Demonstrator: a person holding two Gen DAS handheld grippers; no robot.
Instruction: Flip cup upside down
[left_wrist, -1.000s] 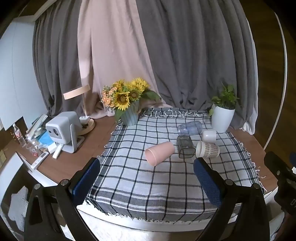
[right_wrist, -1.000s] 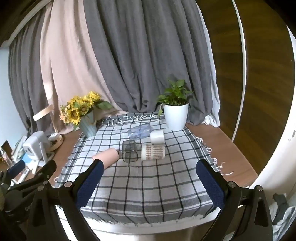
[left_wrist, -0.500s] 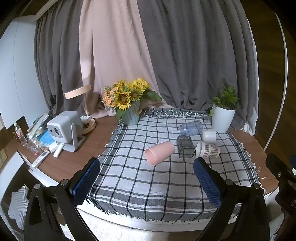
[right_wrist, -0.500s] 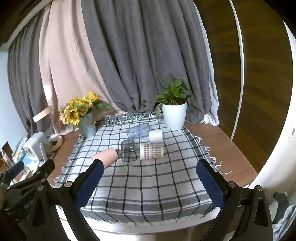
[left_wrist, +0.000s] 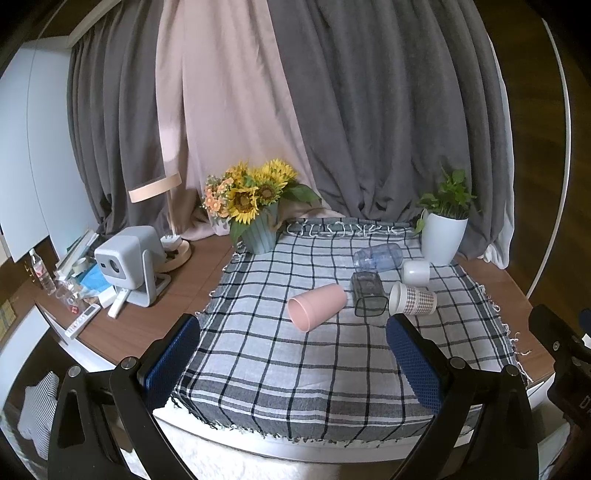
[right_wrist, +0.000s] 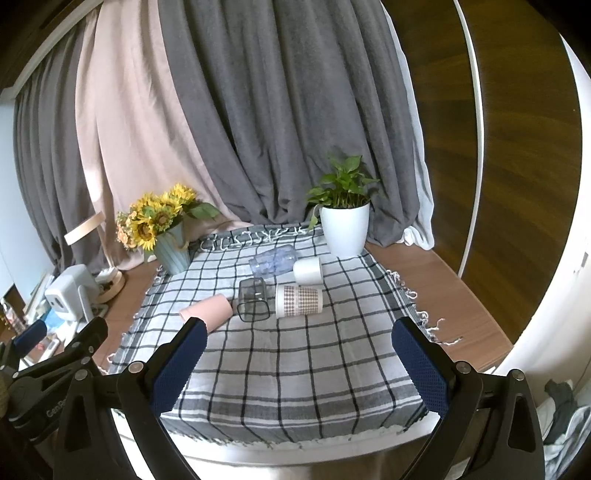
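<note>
Several cups lie on their sides on a checked cloth (left_wrist: 295, 362): a pink cup (left_wrist: 317, 306) (right_wrist: 207, 313), a dark clear square cup (left_wrist: 368, 294) (right_wrist: 253, 300), a patterned cup (left_wrist: 412, 299) (right_wrist: 298, 300), a white cup (left_wrist: 416, 272) (right_wrist: 308, 270) and a clear bluish cup (left_wrist: 377, 256) (right_wrist: 272, 261). My left gripper (left_wrist: 293, 363) is open and empty, short of the table's near edge. My right gripper (right_wrist: 299, 363) is open and empty, also at the near edge. The left gripper also shows at the left in the right wrist view (right_wrist: 48, 373).
A sunflower vase (left_wrist: 258, 236) stands at the cloth's back left and a white potted plant (left_wrist: 443, 240) at its back right. A small projector (left_wrist: 127, 264), a lamp and clutter sit on the wooden table to the left. Curtains hang behind.
Both views have shifted very slightly. The cups have not moved and both grippers stay open.
</note>
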